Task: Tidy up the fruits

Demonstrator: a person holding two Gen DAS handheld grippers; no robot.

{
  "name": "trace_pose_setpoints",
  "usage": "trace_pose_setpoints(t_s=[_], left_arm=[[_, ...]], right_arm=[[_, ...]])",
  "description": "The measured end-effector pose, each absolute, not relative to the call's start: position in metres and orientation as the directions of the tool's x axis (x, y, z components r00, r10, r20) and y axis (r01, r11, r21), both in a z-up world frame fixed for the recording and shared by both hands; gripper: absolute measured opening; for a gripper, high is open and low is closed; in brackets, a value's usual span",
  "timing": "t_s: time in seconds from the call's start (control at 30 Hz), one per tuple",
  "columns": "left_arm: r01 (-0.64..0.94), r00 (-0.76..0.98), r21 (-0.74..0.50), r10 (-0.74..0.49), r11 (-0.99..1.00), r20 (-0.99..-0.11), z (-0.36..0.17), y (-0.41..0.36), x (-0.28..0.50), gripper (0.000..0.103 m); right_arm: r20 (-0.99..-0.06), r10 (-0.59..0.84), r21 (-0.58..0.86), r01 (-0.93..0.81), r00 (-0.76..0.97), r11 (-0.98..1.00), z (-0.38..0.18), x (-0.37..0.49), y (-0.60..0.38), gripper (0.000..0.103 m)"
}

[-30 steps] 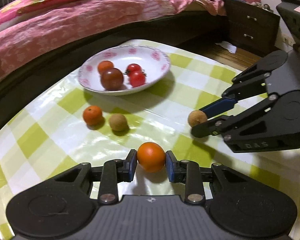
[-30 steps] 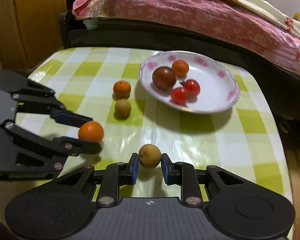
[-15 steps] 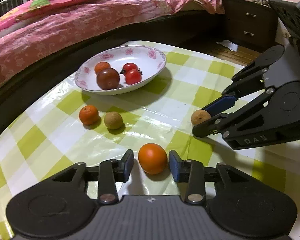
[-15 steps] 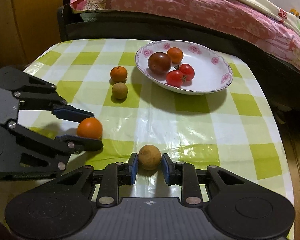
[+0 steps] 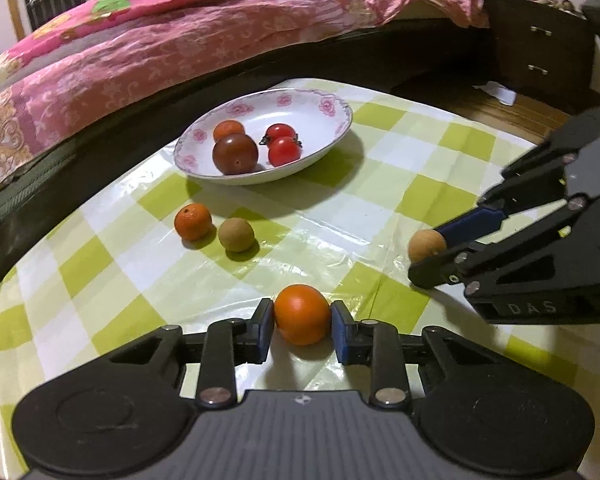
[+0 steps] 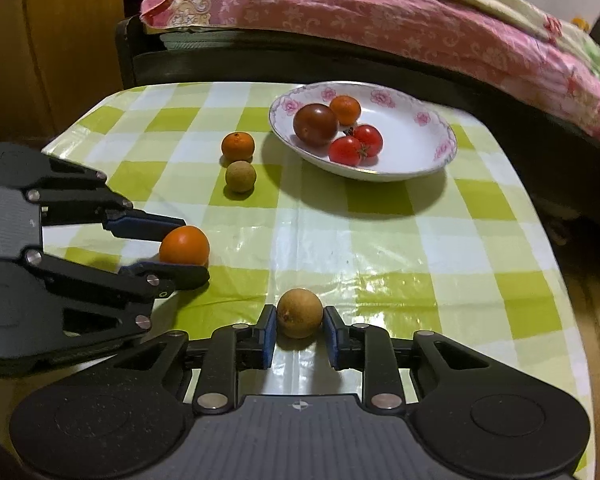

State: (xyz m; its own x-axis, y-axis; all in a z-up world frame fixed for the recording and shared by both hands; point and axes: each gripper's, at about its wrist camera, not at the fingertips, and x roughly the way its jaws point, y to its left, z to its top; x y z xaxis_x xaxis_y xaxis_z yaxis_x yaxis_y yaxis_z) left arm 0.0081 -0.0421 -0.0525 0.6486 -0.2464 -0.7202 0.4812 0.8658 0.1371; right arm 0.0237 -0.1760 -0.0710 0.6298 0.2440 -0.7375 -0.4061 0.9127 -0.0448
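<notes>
An orange fruit (image 5: 302, 314) rests on the checked tablecloth between the blue pads of my left gripper (image 5: 300, 330), which closes on it; it also shows in the right wrist view (image 6: 185, 245). A tan longan (image 6: 300, 313) sits between the pads of my right gripper (image 6: 299, 334), which touch its sides; it also shows in the left wrist view (image 5: 427, 245). A flowered white bowl (image 5: 324, 112) at the back holds a dark tomato (image 5: 235, 153), two red cherry tomatoes (image 5: 284, 151) and a small orange.
A small mandarin (image 5: 193, 221) and a second longan (image 5: 236, 234) lie side by side on the cloth in front of the bowl. A bed with pink covers (image 5: 180, 40) runs behind the table. A dark drawer unit (image 5: 540, 52) stands at the right.
Both grippers have drawn back and lowered. The left gripper opened around the orange half a second ago and has closed on it again. The right gripper's pads stay at the longan.
</notes>
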Motion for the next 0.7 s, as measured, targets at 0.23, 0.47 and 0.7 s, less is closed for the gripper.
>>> trace_pose_setpoints(t_s=[0.23,0.47,0.7], left_arm=[[0.478,0.664,0.122,-0.266,0.870,-0.699,-0.033,-0.048,0.010,0.037],[0.452,0.682,0.072,-0.293,0.889,-0.671,-0.017,-0.034,0.035,0.037],[0.429,0.697,0.044,-0.300,0.902,-0.651,-0.013,-0.036,0.072,0.037]], right_arm=[[-0.733,0.259,-0.009,-0.390,0.629,0.921,-0.060,0.022,-0.178,0.021],[-0.695,0.306,0.060,-0.371,0.650,0.927,-0.040,0.038,-0.179,0.021],[-0.660,0.304,0.054,-0.361,0.687,0.931,-0.023,0.069,-0.174,0.021]])
